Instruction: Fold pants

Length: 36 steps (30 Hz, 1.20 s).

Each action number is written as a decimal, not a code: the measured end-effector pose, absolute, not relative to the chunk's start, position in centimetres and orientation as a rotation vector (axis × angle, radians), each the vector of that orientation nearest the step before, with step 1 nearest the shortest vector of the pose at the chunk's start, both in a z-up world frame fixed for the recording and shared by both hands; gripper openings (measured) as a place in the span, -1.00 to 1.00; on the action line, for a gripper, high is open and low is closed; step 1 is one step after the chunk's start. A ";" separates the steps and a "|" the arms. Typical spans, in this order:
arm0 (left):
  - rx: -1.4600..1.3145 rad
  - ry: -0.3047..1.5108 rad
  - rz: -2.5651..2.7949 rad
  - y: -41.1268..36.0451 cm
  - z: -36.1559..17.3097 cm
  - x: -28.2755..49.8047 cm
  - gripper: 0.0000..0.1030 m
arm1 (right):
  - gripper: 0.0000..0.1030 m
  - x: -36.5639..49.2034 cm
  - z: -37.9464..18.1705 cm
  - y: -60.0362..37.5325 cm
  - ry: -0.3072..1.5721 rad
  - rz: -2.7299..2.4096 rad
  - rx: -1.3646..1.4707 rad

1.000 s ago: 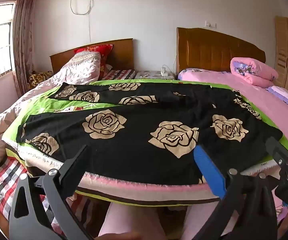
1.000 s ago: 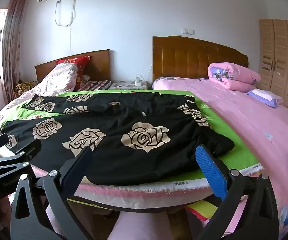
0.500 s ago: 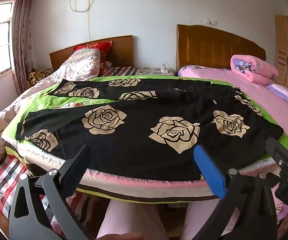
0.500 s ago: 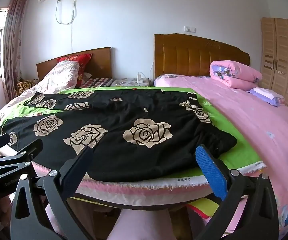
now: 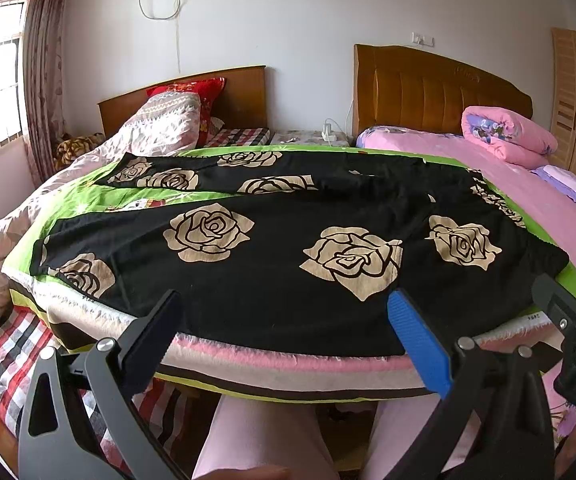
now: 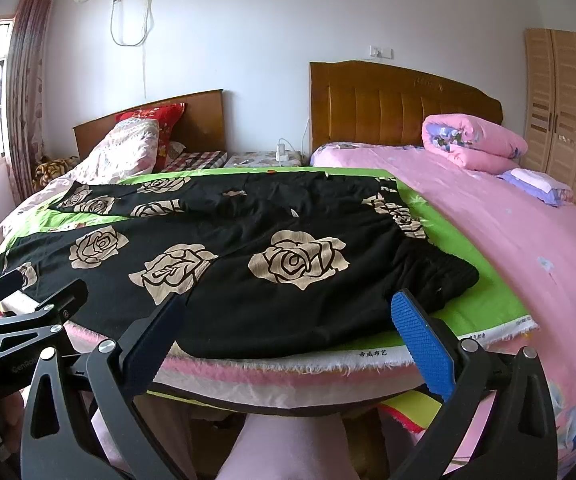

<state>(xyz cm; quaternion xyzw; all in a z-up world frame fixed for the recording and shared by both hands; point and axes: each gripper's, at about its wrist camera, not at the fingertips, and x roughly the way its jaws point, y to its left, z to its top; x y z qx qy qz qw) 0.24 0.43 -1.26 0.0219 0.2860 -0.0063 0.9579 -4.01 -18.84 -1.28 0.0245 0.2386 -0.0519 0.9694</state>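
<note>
Left gripper [image 5: 283,334] spread, right gripper [image 6: 288,332] spread, both short of rose-print pants [image 5: 271,264] flat on green cloth [image 6: 472,304]

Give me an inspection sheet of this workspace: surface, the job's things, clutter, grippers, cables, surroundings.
Surface: green sheet spread over a pink-edged pad, frayed front edge.
Job's things: black rose-print pants lying flat and unfolded, legs toward the left, waistband at right.
Clutter: nothing seen on the sheet besides the pants.
Grippers: left hand-held gripper open, short of the near edge, holding nothing; right hand-held gripper open, likewise empty.
Cables: white charger between the headboards; cord hanging from the air conditioner.
Surroundings: pink bed with rolled quilt, wardrobe, window at left.
</note>
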 end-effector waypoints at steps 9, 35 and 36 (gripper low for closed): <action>0.044 0.581 -0.012 0.4 -1.3 0.2 0.97 | 0.92 -4.0 -1.3 -18.9 0.483 -0.105 0.050; 0.042 0.588 -0.014 0.6 -1.6 0.1 0.97 | 0.92 -3.9 -1.6 -18.7 0.491 -0.102 0.056; 0.042 0.588 -0.015 0.6 -1.7 0.1 0.97 | 0.92 -3.9 -1.6 -18.8 0.491 -0.102 0.056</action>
